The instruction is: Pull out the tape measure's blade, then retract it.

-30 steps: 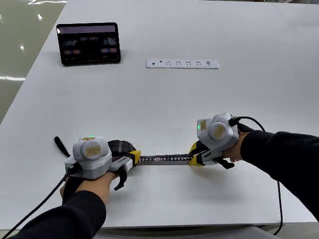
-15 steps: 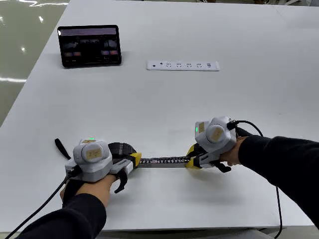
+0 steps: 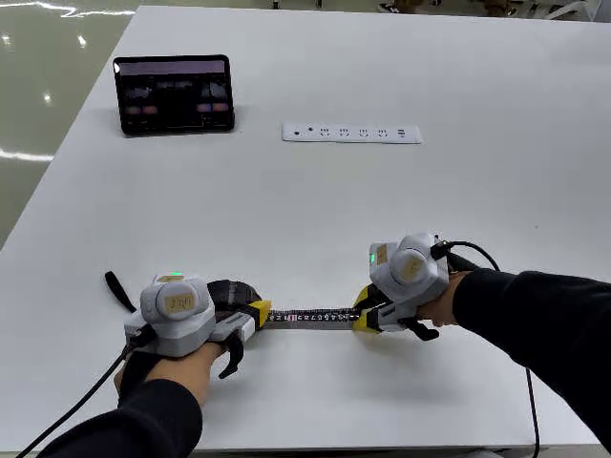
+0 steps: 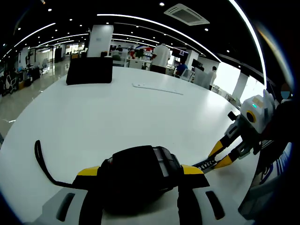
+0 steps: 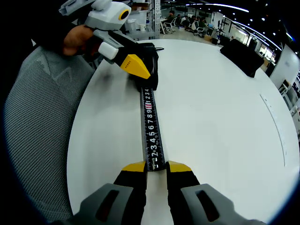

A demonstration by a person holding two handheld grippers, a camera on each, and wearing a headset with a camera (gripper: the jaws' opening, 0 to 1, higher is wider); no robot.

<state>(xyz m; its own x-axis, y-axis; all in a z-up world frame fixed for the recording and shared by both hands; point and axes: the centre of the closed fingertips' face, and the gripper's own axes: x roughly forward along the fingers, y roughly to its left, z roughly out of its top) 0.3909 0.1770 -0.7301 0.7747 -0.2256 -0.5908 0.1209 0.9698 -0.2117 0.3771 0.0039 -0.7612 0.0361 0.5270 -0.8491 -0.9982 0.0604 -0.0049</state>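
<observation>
- The tape measure (image 3: 234, 294) lies on the white table (image 3: 382, 210) near its front edge. Its black body sits between the two yellow-tipped jaws of the left gripper (image 3: 243, 303).
- In the left gripper view the tape measure (image 4: 140, 176) fills the gap of the left gripper (image 4: 140, 171), one jaw pressed against each side, so this gripper is clamped on the body.
- The blade (image 3: 310, 314) is drawn out a short way (the printed numbers run from 2 up past 9 in the right gripper view) and lies flat on the table between the two grippers.
- The right gripper (image 5: 157, 166) has its jaws drawn in on the free end of the blade (image 5: 151, 131), one yellow tip touching each edge. In the head view this right gripper (image 3: 364, 310) sits just right of the blade.
- From the right gripper view the blade leads straight to the tape measure (image 5: 149, 58) and the left gripper (image 5: 143, 61) around it. From the left gripper view the right gripper (image 4: 220, 157) stands at the far end of the blade (image 4: 206, 164).
- A black strap (image 3: 117, 286) trails on the table to the left of the left gripper.
- The table's front edge runs just below both hands, and its left edge slants away toward the floor (image 3: 38, 95).
- Beyond the blade the table is broad and bare as far as a power strip (image 3: 351, 134) and an upright tablet (image 3: 174, 93), both well apart from the tape measure.
- A mesh chair back (image 5: 37, 117) sits beside the near edge in the right gripper view.
</observation>
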